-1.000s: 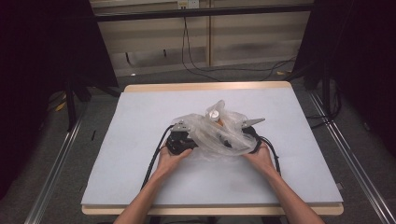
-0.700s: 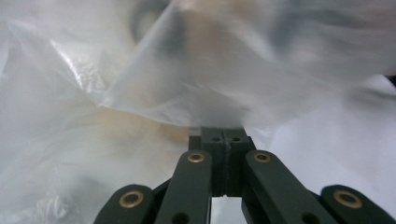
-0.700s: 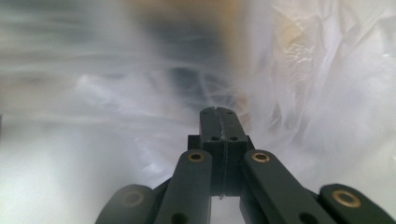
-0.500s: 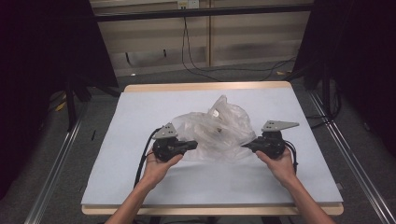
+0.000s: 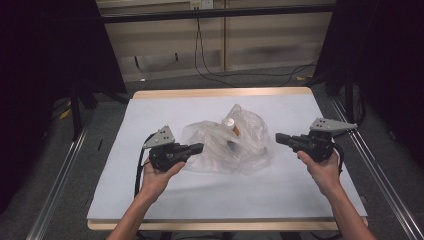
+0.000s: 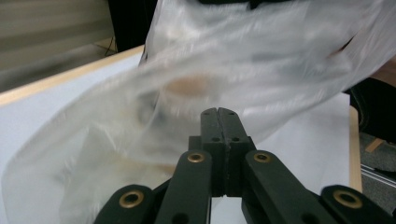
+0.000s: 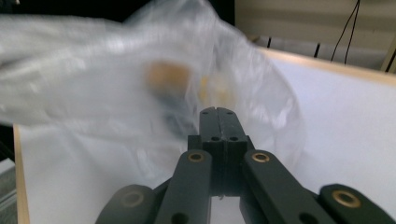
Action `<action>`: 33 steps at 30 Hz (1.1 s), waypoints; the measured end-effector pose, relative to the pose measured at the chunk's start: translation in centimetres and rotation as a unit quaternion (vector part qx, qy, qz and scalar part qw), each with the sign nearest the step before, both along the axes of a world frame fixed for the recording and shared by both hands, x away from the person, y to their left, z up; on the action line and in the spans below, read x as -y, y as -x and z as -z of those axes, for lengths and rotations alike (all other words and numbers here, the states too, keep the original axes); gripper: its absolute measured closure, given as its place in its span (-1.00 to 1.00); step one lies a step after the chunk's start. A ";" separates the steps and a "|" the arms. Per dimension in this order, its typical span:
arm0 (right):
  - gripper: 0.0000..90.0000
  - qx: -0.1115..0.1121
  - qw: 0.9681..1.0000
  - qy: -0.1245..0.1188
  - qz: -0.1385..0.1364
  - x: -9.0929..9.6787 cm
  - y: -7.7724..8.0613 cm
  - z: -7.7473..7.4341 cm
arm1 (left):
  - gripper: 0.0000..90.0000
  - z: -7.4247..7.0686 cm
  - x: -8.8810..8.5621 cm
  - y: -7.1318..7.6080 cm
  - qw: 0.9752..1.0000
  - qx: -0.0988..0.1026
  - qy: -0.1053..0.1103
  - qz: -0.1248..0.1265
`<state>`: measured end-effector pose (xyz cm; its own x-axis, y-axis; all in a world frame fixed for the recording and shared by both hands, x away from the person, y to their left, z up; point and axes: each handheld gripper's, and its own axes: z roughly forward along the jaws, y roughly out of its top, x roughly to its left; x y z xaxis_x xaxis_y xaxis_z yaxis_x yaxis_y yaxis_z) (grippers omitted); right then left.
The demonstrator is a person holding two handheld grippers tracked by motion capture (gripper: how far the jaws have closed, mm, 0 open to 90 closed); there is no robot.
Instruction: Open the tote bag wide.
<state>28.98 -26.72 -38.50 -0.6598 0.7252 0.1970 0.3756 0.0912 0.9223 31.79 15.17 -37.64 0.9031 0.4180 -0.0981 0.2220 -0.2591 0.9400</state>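
Observation:
A crumpled clear plastic bag (image 5: 220,150) lies in the middle of the white table (image 5: 150,110), with a small capped container (image 5: 230,123) and orange-brown things showing through it. My left gripper (image 5: 201,147) is held at the bag's left edge, jaws shut with nothing between them. My right gripper (image 5: 277,137) hangs a little apart from the bag's right side, also shut and empty. In the left gripper view the closed gripper tip (image 6: 218,112) points at the blurred bag (image 6: 243,60). In the right gripper view the shut tip (image 7: 218,111) faces the bag (image 7: 107,88).
Metal rails run along the table's left side (image 5: 60,175) and right side (image 5: 385,185). Cables (image 5: 215,75) lie on the floor beyond the far wooden edge (image 5: 220,93). Bare white surface stretches in front of the bag toward the near edge.
Both hands have lifted off the bag and drawn apart, the left one to the left and the right one to the right. The bag has slackened and spread on the table.

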 end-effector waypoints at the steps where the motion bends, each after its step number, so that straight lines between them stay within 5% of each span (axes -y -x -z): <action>1: 1.00 0.002 1.000 -0.004 0.003 0.0 -0.3 -0.4 | 1.00 0.0 0.0 0.0 1.000 0.000 0.000 0.000; 3: 1.00 0.011 1.000 -0.007 0.001 -0.4 -0.9 -1.3 | 1.00 -1.7 0.2 -1.2 1.000 0.014 0.023 -0.005; 7: 1.00 0.029 0.999 -0.013 -0.018 -2.3 -2.6 -3.2 | 1.00 -2.4 1.2 -2.9 0.999 0.009 0.031 -0.012; 12: 1.00 0.050 0.997 -0.033 -0.043 -4.4 -4.1 -4.6 | 1.00 -0.9 4.1 -4.9 1.000 0.001 -0.002 -0.017; 14: 1.00 0.044 0.997 -0.027 -0.064 -5.8 -4.8 -4.1 | 1.00 0.2 5.1 -5.2 0.999 0.011 -0.037 -0.025; 16: 1.00 0.014 0.997 0.000 -0.072 -7.2 -5.9 -1.8 | 1.00 2.3 6.0 -5.7 0.998 0.003 -0.059 -0.030; 19: 1.00 -0.014 0.998 0.019 -0.062 -7.7 -6.9 0.9 | 1.00 3.4 5.8 -6.2 0.998 -0.012 -0.056 -0.035; 28: 1.00 -0.068 0.996 0.033 -0.054 -8.9 -9.4 7.1 | 1.00 7.8 5.7 -8.0 0.993 -0.053 -0.097 -0.037; 31: 1.00 -0.087 0.993 0.060 -0.051 -9.4 -10.2 8.8 | 1.00 9.0 5.8 -8.4 0.990 -0.068 -0.113 -0.043; 32: 1.00 -0.094 0.992 0.064 -0.052 -9.4 -10.4 9.3 | 1.00 9.6 5.7 -8.4 0.986 -0.070 -0.142 -0.044; 33: 1.00 -0.099 0.992 0.068 -0.050 -9.3 -10.5 9.6 | 1.00 9.9 5.4 -8.5 0.986 -0.071 -0.147 -0.042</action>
<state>39.51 -17.40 -48.09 -0.6874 0.6871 0.2352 0.5313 0.2550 0.8079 40.32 9.75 -47.52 0.8503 0.5194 -0.0851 0.3782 -0.4905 0.7851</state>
